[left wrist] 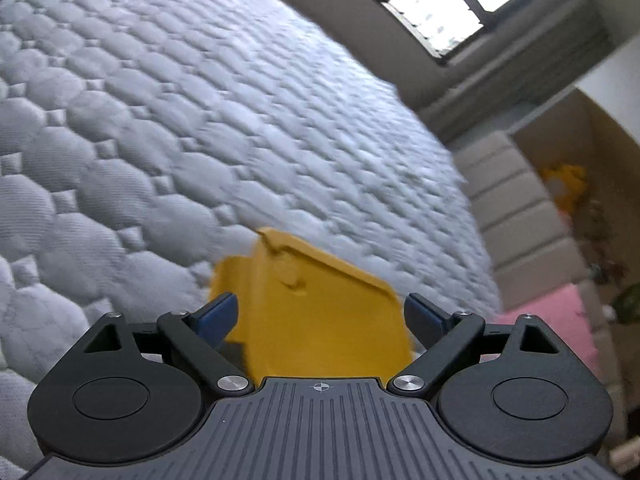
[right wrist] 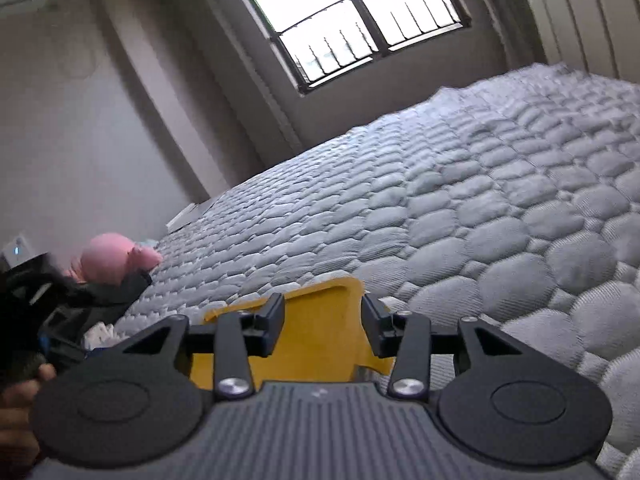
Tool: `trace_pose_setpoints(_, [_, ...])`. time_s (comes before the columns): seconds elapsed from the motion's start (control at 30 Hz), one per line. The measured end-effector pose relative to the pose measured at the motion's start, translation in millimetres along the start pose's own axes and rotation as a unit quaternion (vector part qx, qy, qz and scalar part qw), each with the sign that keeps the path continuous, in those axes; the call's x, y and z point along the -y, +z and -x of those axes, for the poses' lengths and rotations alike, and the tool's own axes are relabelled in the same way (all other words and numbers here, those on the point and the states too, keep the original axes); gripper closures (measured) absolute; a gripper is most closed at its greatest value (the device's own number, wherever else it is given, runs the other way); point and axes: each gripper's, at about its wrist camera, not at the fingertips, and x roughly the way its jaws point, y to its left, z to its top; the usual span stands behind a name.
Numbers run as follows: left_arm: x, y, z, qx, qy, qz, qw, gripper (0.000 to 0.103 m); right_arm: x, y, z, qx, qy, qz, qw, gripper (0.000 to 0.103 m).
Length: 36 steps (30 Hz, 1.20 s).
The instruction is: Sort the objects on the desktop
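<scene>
My left hand-held gripper (left wrist: pixel 320 312) stands wide, a yellow bin (left wrist: pixel 316 316) between its blue pads. The left pad touches it. A quilted mattress (left wrist: pixel 200 120) lies ahead.

Left gripper (left wrist: pixel 320 316) angled downward, jaws spread wide; right gripper (right wrist: pixel 323 322) tilted, jaws part-open; a hand (right wrist: pixel 20 400) visible at near left.
</scene>
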Motion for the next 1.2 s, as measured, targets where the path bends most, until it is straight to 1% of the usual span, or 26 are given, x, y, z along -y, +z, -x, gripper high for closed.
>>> trace_pose_setpoints(0.1, [-1.3, -4.5, -14.2, -0.023, -0.004, 0.001, 0.9997, 0.01, -5.7, -4.8, -8.4, -0.018, 0.024, 0.001, 1.0, 0.057])
trace_pose_setpoints(0.17, [1.6, -8.6, -18.1, -0.025, 0.003, -0.01, 0.9996, 0.01, -5.5, -9.4, -15.0, -0.042, 0.037, -0.005, 0.998, 0.057])
trace_pose_setpoints(0.2, [3.7, -10.9, -18.3, -0.024, 0.009, -0.019, 0.9995, 0.009, -5.3, -12.2, -17.7, -0.054, 0.04, -0.005, 0.998, 0.06])
trace_pose_setpoints(0.27, [6.2, -16.6, -18.0, -0.025, 0.022, -0.03, 0.999, 0.009, -9.9, -18.7, -14.0, -0.053, 0.034, 0.018, 0.998, 0.06])
trace_pose_setpoints(0.37, [4.4, -27.5, -21.2, -0.033, 0.034, -0.031, 0.9984, 0.008, -18.2, -29.0, -5.5, -0.052, 0.024, 0.049, 0.997, 0.061])
trace_pose_setpoints(0.4, [1.1, -30.9, -25.3, -0.049, 0.024, -0.022, 0.9983, 0.008, -21.7, -33.8, -2.2, -0.048, 0.02, 0.064, 0.997, 0.06])
trace_pose_setpoints(0.43, [-4.4, -34.0, -32.0, -0.076, 0.002, -0.006, 0.9971, 0.008, -25.5, -37.4, -0.5, -0.044, 0.015, 0.077, 0.996, 0.06])
trace_pose_setpoints(0.47, [-10.1, -37.8, -39.0, -0.095, -0.008, 0.011, 0.9953, 0.006, -28.8, -41.3, 1.7, -0.04, 0.008, 0.088, 0.995, 0.06])
trace_pose_setpoints(0.57, [-22.5, -46.4, -52.4, -0.111, -0.009, 0.037, 0.9931, 0.006, -34.5, -47.4, 2.6, -0.026, -0.003, 0.106, 0.994, 0.06])
trace_pose_setpoints(0.67, [-31.2, -51.4, -48.4, -0.098, -0.009, 0.053, 0.9937, 0.006, -37.7, -48.9, 2.8, -0.02, -0.01, 0.112, 0.993, 0.06])
trace_pose_setpoints(0.77, [-32.6, -52.8, -17.9, -0.043, 0.016, 0.053, 0.9976, 0.006, -38.9, -50.1, 3.6, -0.021, -0.007, 0.118, 0.993, 0.055])
trace_pose_setpoints(0.8, [-31.3, -51.4, -5.6, -0.022, 0.018, 0.052, 0.9983, 0.006, -38.8, -49.9, 3.3, -0.022, -0.005, 0.119, 0.993, 0.054])
trace_pose_setpoints(0.87, [-26.9, -47.2, 22.0, 0.021, 0.01, 0.049, 0.9985, 0.006, -37.9, -49.7, 2.4, -0.024, -0.004, 0.121, 0.992, 0.053])
trace_pose_setpoints(0.9, [-23.5, -44.0, 31.9, 0.033, -0.002, 0.046, 0.9984, 0.006, -38.1, -49.8, 2.6, -0.024, -0.003, 0.12, 0.992, 0.053])
trace_pose_setpoints(1.0, [-9.2, -32.4, 47.5, 0.041, -0.056, 0.029, 0.9972, 0.006, -37.4, -49.5, 2.2, -0.023, -0.004, 0.113, 0.993, 0.053])
trace_pose_setpoints(1.03, [-2.9, -30.2, 44.4, 0.036, -0.064, 0.022, 0.997, 0.006, -36.9, -49.5, 1.8, -0.022, -0.004, 0.109, 0.994, 0.053])
trace_pose_setpoints(1.2, [20.7, -31.7, 1.5, -0.007, -0.076, -0.004, 0.9971, 0.006, -35.8, -51.0, 2.4, -0.016, -0.006, 0.1, 0.995, 0.053])
